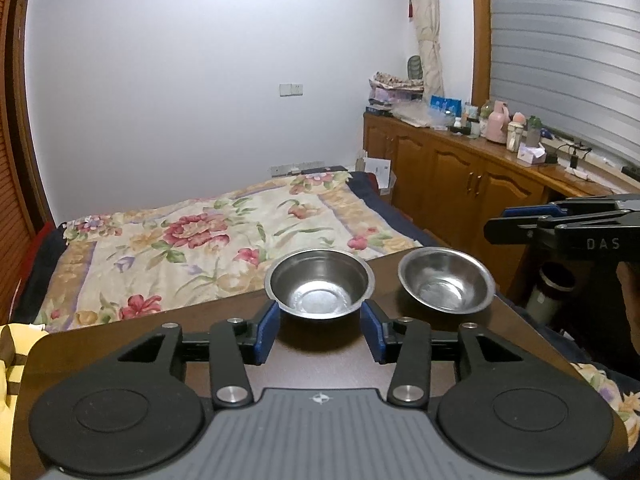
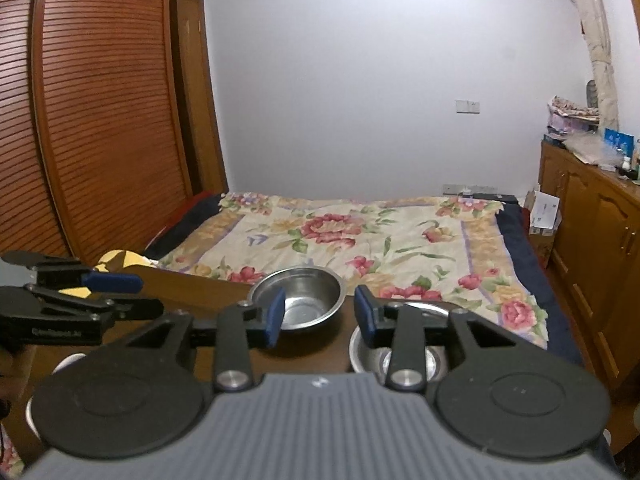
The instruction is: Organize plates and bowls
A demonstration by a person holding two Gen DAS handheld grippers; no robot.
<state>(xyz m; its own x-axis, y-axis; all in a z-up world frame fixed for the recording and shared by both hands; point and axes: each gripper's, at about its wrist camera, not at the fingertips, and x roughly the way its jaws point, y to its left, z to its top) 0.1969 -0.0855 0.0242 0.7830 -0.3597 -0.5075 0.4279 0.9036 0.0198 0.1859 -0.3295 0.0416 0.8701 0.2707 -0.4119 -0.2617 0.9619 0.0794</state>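
You are working in a bedroom: a white wall at the back, a bed under a floral quilt in front of it, and a dark brown table pushed against the bed's near side. Only your right wrist view takes in the slatted wooden wardrobe to the left of the bed; only your left wrist view shows the full run of the wooden cabinet, its top crowded with bottles and boxes.

Your left gripper has its jaws spread wide, and the nearer steel bowl sits upright on the table straight ahead of them, its base between the blue pads without visibly touching either. A second steel bowl stands just right of that, apart from the first, near the table's right edge. Farther right, your right gripper enters side-on, above that bowl.

In your right wrist view, the right gripper also has its jaws parted. One steel bowl shows ahead between the pads, toward the left one; the other lies below the right jaw, largely hidden by the linkage. Your left gripper comes in from the left, with a white rim half hidden beneath it, too little showing to identify.

Both bowls sit close to the table's far edge, where the quilt begins. The bare tabletop lies beneath and behind your left jaws.
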